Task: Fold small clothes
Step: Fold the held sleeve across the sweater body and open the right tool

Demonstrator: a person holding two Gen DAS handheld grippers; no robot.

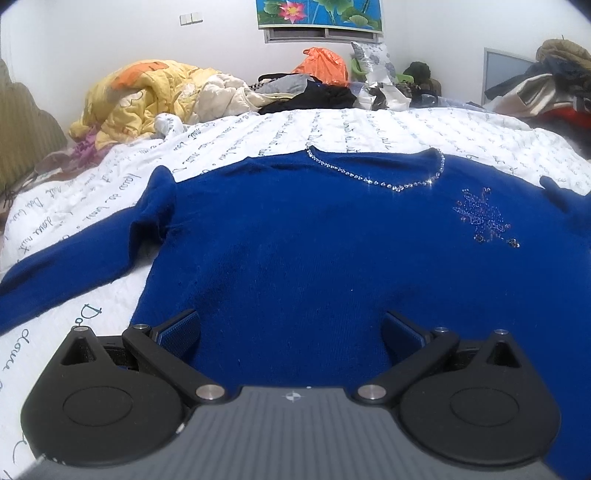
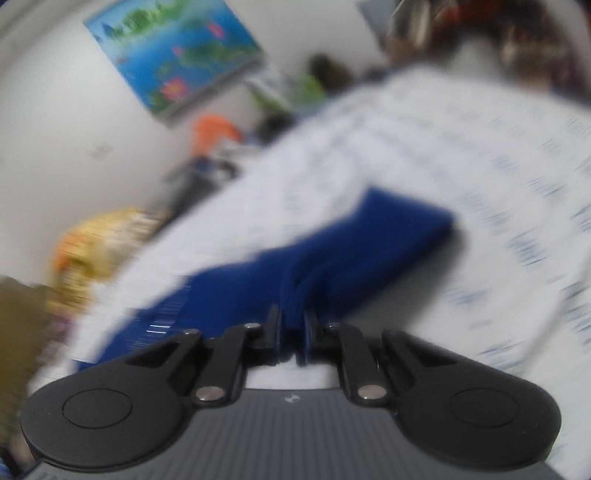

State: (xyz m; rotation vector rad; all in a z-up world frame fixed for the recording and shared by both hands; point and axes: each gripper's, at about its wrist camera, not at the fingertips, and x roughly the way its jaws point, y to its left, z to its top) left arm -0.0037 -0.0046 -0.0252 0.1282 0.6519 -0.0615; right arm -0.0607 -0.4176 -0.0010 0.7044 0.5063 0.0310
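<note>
My left gripper (image 1: 291,332) is spread wide, its two blue-padded fingers (image 1: 181,326) resting low over the hem end of the one royal-blue knitted sweater (image 1: 295,240), gripping nothing. The sweater lies face up on the white quilted bedcover printed with dark script (image 1: 258,133), neckline at twelve o'clock. I count one rhinestone chain (image 1: 373,179) edging the collar and one beaded snowflake motif (image 1: 484,218) at two o'clock. One sleeve runs off toward eight o'clock and is cut by the frame edge; at three o'clock only the shoulder of the other shows.

My right gripper (image 2: 293,332) is clenched on a bunched fold of that same blue knit (image 2: 332,254), which stretches away toward one o'clock over the bedcover (image 2: 461,147). That view is badly motion-blurred, so I cannot tell which part of the garment I hold.

Farther out, at eleven o'clock, sits one crumpled yellow and orange quilt (image 1: 147,96); at twelve, one orange plastic bag (image 1: 325,62) among dark heaped clothes, and one lotus poster (image 1: 317,13) cropped by the top edge.
</note>
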